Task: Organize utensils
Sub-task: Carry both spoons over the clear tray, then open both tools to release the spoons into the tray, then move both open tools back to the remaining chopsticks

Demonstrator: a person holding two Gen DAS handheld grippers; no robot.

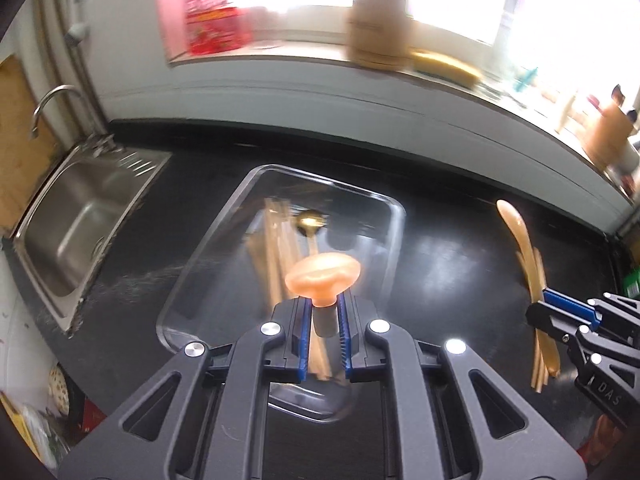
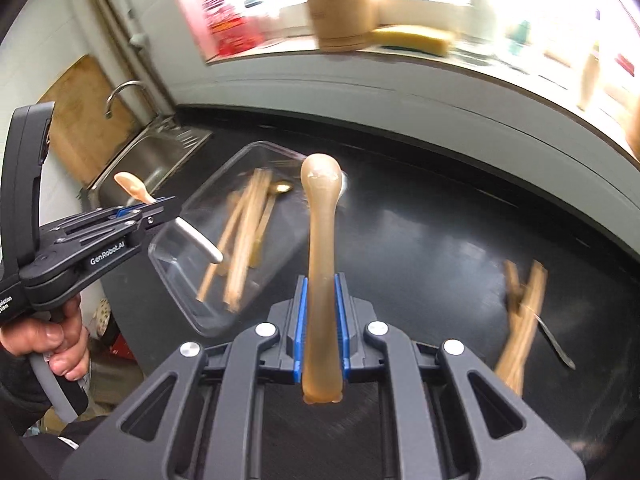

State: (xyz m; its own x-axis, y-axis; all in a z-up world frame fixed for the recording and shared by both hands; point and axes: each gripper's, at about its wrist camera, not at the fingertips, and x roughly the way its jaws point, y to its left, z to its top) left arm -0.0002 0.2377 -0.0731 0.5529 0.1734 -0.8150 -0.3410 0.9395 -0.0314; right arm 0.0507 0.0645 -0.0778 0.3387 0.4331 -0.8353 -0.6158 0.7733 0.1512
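My left gripper [image 1: 323, 306] is shut on the neck of a peach spoon [image 1: 322, 276] with a pale handle and holds it over a clear tray [image 1: 400, 216] on the black counter. Wooden chopsticks [image 1: 276, 240] and a gold spoon [image 1: 310, 220] lie in the tray. To the right of the tray, my right gripper [image 2: 320, 292] is shut on a long tan spoon [image 2: 320, 220], held above the counter. In the right wrist view the left gripper [image 2: 160, 205] carries the peach spoon [image 2: 128, 182] above the near corner of the tray [image 2: 172, 258].
More wooden chopsticks [image 2: 524, 312] and a metal utensil [image 2: 556, 340] lie on the counter at the right. A steel sink [image 1: 80, 208] with a tap sits left of the tray. A brown canister [image 1: 378, 20], red packaging and a sponge stand on the windowsill behind.
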